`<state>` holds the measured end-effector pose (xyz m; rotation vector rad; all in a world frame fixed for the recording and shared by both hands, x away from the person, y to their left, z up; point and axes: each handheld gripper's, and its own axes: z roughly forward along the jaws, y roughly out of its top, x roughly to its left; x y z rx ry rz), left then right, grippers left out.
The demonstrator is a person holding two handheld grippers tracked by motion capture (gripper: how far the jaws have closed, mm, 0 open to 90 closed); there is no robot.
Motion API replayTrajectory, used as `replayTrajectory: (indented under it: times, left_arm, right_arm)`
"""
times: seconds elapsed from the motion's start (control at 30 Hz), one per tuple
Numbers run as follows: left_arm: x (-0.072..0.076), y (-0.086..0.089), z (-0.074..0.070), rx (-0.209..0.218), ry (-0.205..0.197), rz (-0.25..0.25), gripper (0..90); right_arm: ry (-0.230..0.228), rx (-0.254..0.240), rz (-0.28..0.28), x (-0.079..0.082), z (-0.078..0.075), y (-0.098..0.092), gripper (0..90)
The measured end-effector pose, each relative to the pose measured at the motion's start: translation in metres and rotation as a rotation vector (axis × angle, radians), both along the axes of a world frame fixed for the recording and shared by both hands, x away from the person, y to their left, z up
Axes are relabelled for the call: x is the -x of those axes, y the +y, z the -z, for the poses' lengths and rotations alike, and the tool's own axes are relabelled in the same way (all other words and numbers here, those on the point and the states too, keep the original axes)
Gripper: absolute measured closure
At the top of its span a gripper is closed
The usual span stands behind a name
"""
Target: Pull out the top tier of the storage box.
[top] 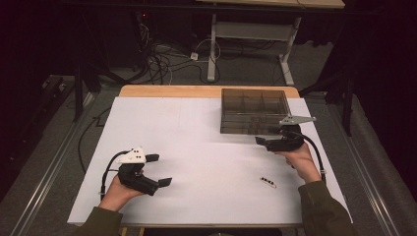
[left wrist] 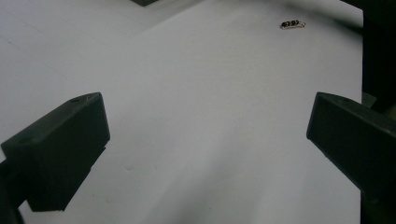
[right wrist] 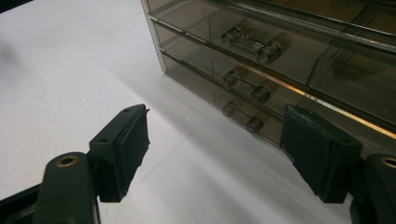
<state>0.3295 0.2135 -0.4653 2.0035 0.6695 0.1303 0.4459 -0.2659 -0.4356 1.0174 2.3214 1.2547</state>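
Drawer cabinet (top: 254, 111) in smoky see-through plastic sits at the far right of the white tabletop (top: 196, 147), close to the back edge where a strip of bare wood (top: 206, 91) shows. From the right gripper view you can see three drawers stacked up, each with a clear bar handle (right wrist: 240, 112), the lowest one sitting between the jaws but farther off, not touched.

Room is pretty dark. Grey floor all round, a tangle of cables (top: 162, 59) behind the table, and the white legs of another bench (top: 246, 39) at the back. Metal rails (top: 54, 157) run down both sides of the table.

Right gripper (top: 269, 142) is just in front of the cabinet's near face, pointing toward the left in the high view, jaws parted with nothing between the pads. Left gripper (top: 160, 169) is well away on the near left of the table, jaws spread wide over bare white surface, holding nothing.

Also a small dark beaded thing (top: 268, 182) is lying loose on the table near the right forearm (top: 319, 206), well apart from the cabinet.
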Motion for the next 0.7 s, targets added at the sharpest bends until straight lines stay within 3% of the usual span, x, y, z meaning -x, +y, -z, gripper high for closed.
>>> replayTrajectory:
  times: [0.7]
  left_arm:
    - [-0.0001,-0.0001,0.0,-0.001,0.0,0.001,0.0]
  right_arm:
    - [-0.051,0.042,0.022,0.0032,-0.0017,0.0015,31.6]
